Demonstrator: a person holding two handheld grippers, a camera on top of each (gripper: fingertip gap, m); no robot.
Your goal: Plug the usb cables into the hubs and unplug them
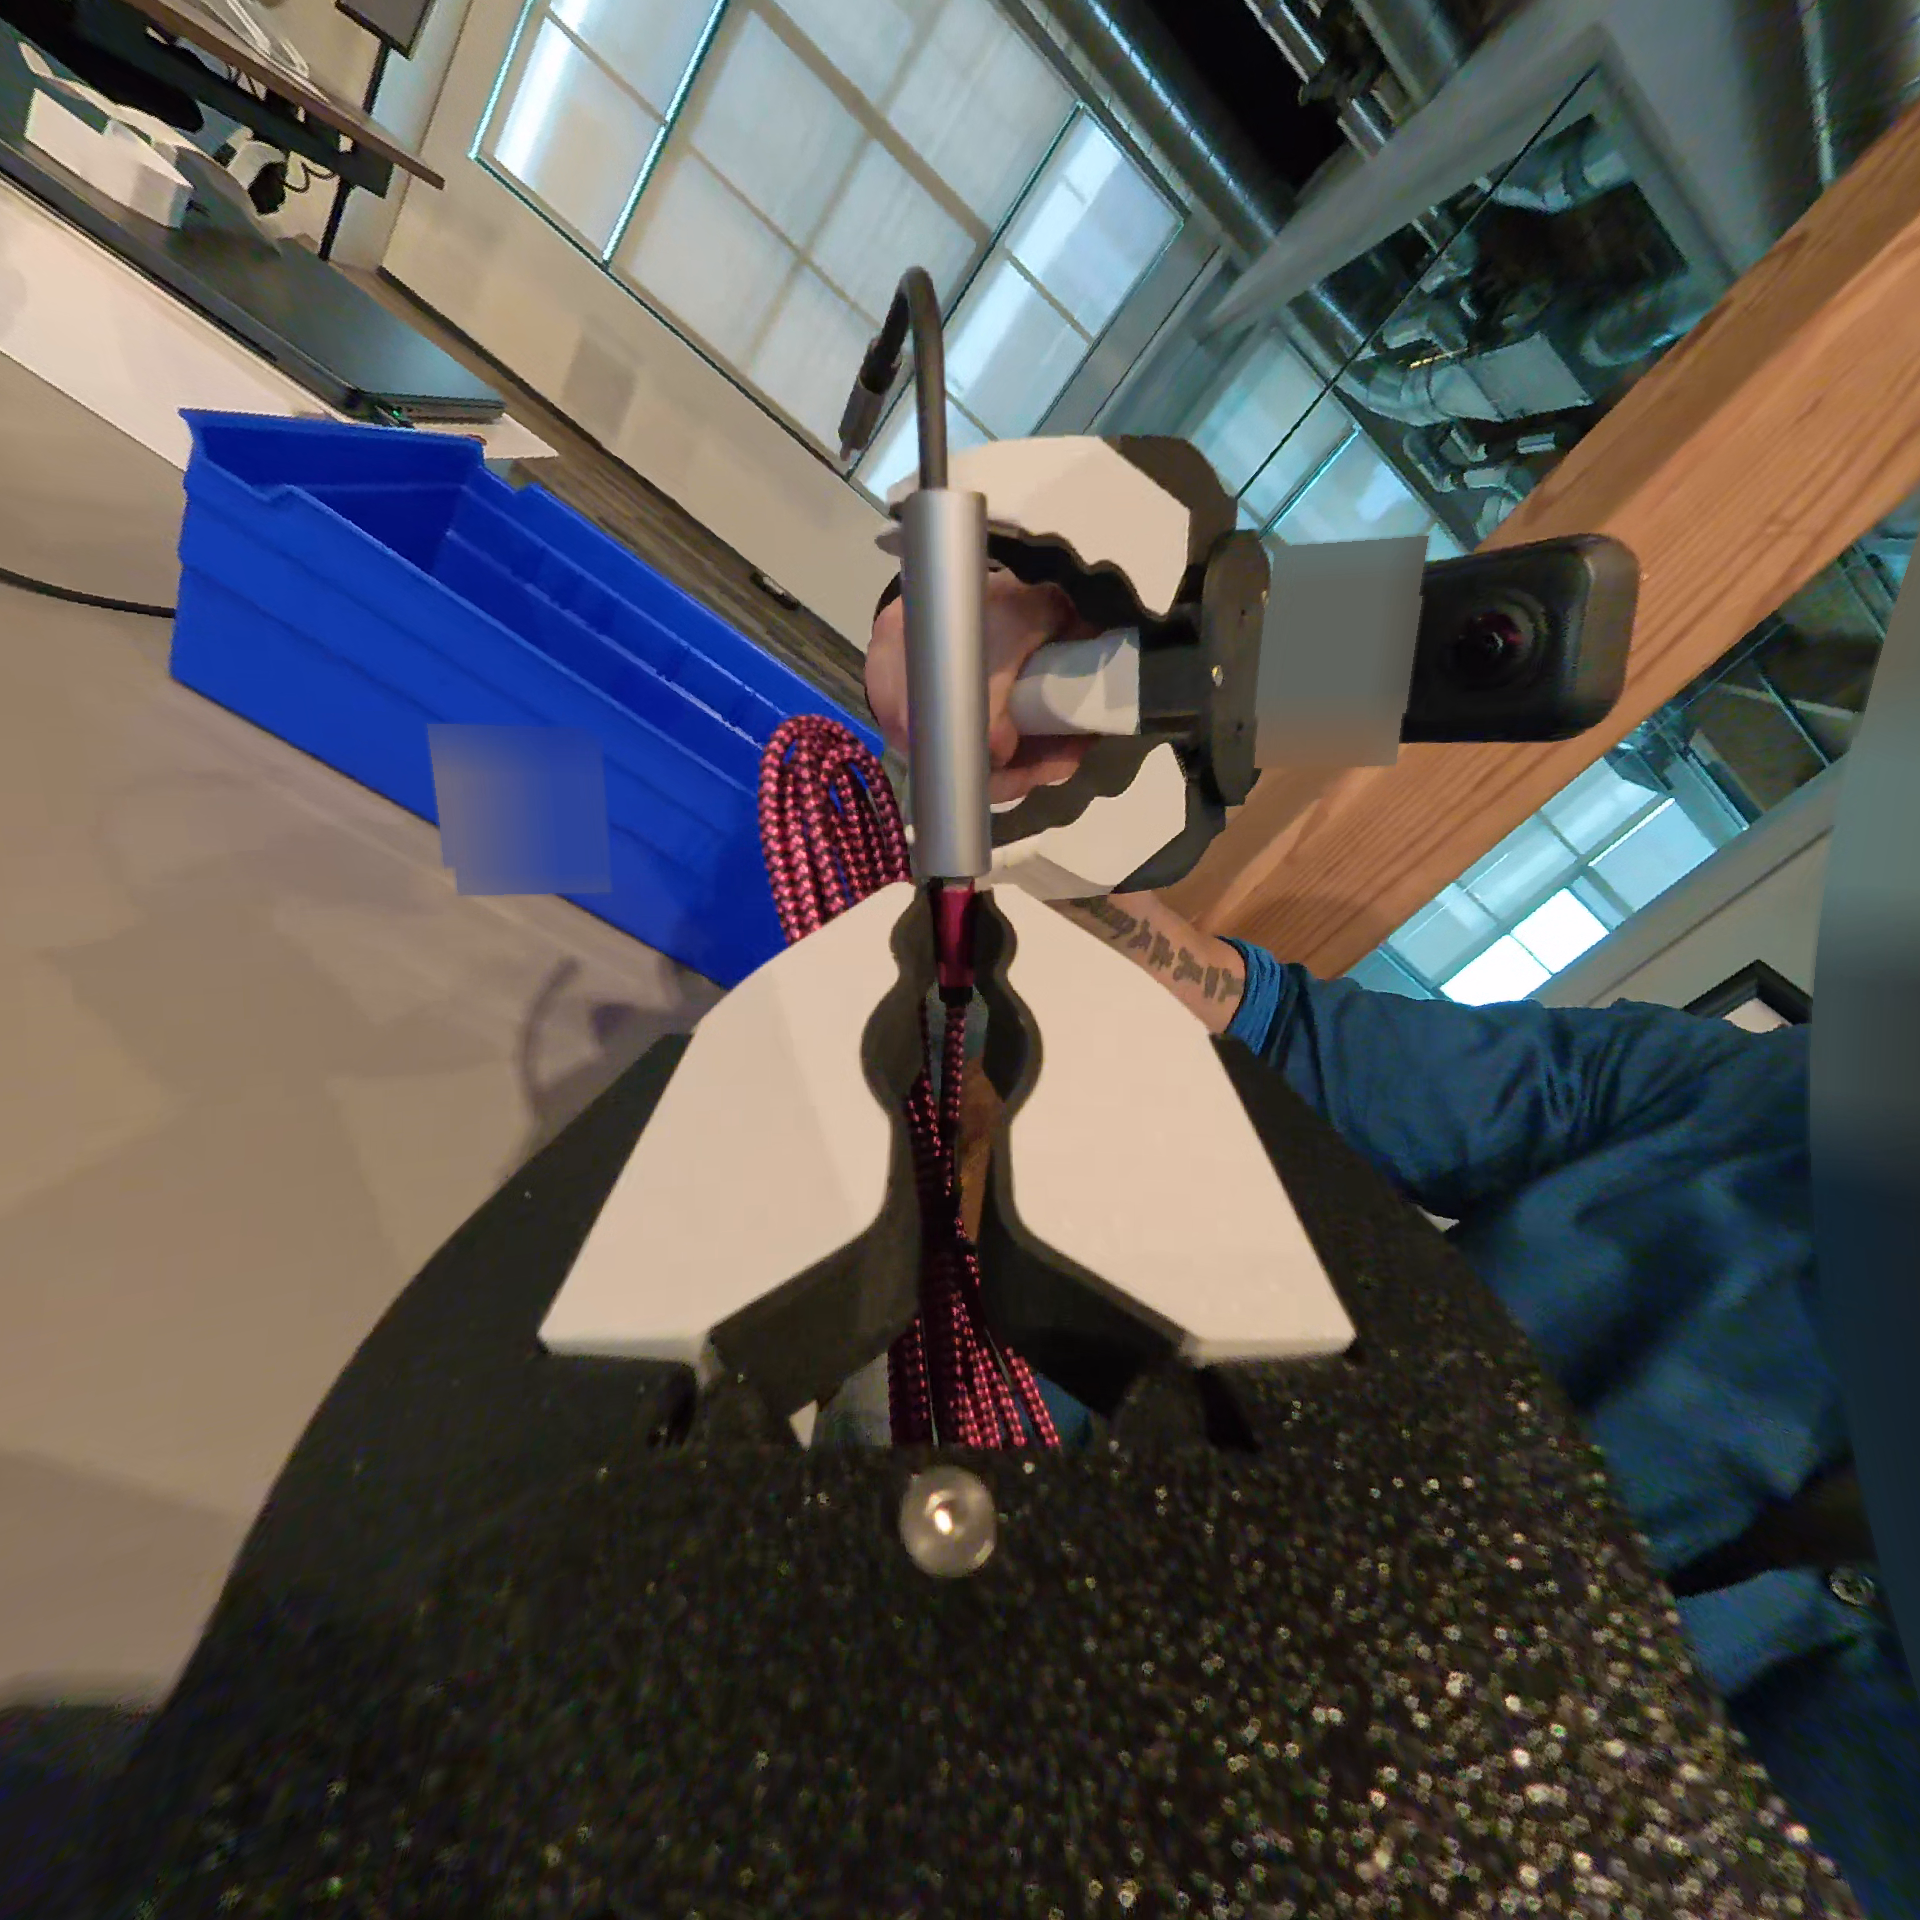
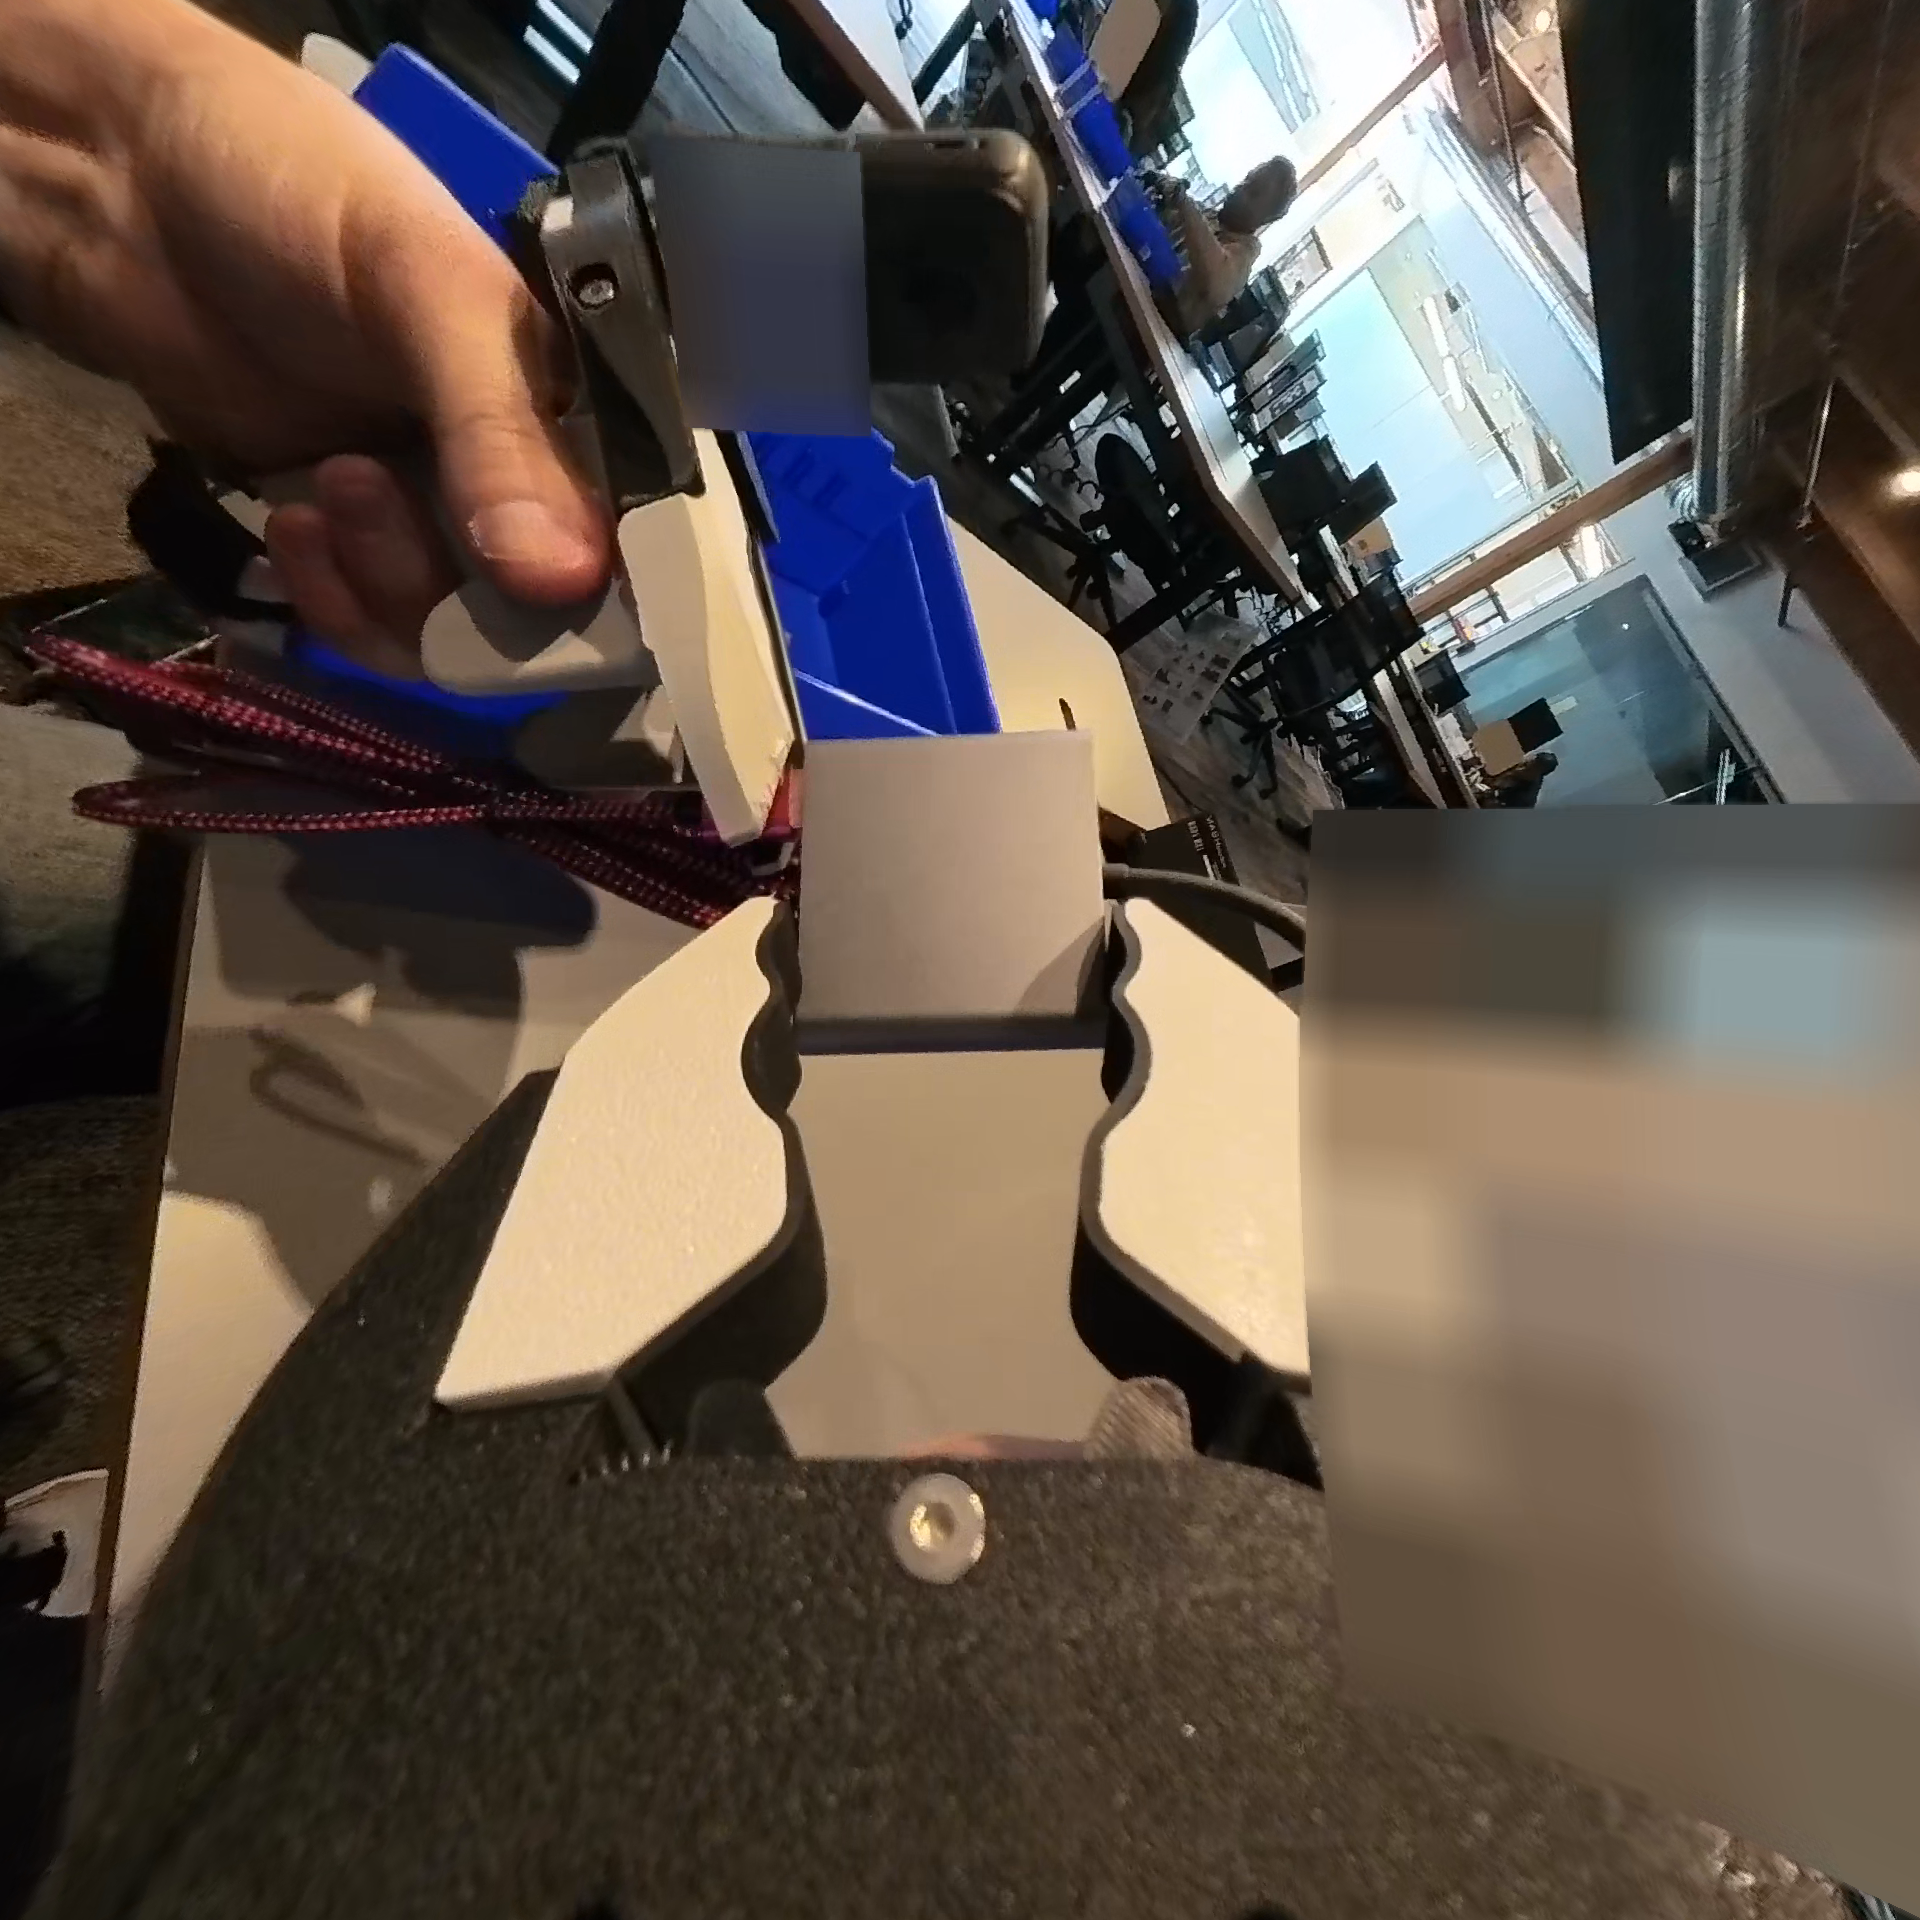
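A silver-grey USB hub (image 1: 943, 686) is held up in the air, edge-on in the left wrist view. My right gripper (image 2: 945, 925) is shut on the hub (image 2: 945, 862) across its width. My left gripper (image 1: 951, 920) is shut on the red metal plug (image 1: 954, 935) of a pink-and-black braided cable (image 1: 831, 821). The plug's tip meets the hub's end; I cannot tell how deep it sits. In the right wrist view the left gripper (image 2: 753, 810) presses the plug (image 2: 787, 821) against the hub's left edge. The cable bundle (image 2: 364, 769) hangs behind it. The hub's own dark cable (image 1: 928, 343) curls upward.
A blue plastic bin (image 1: 468, 623) stands on the pale table (image 1: 208, 987) behind the grippers; it also shows in the right wrist view (image 2: 862, 603). A laptop (image 1: 343, 343) lies farther back. A person's arm in a blue sleeve (image 1: 1507, 1143) is at the right.
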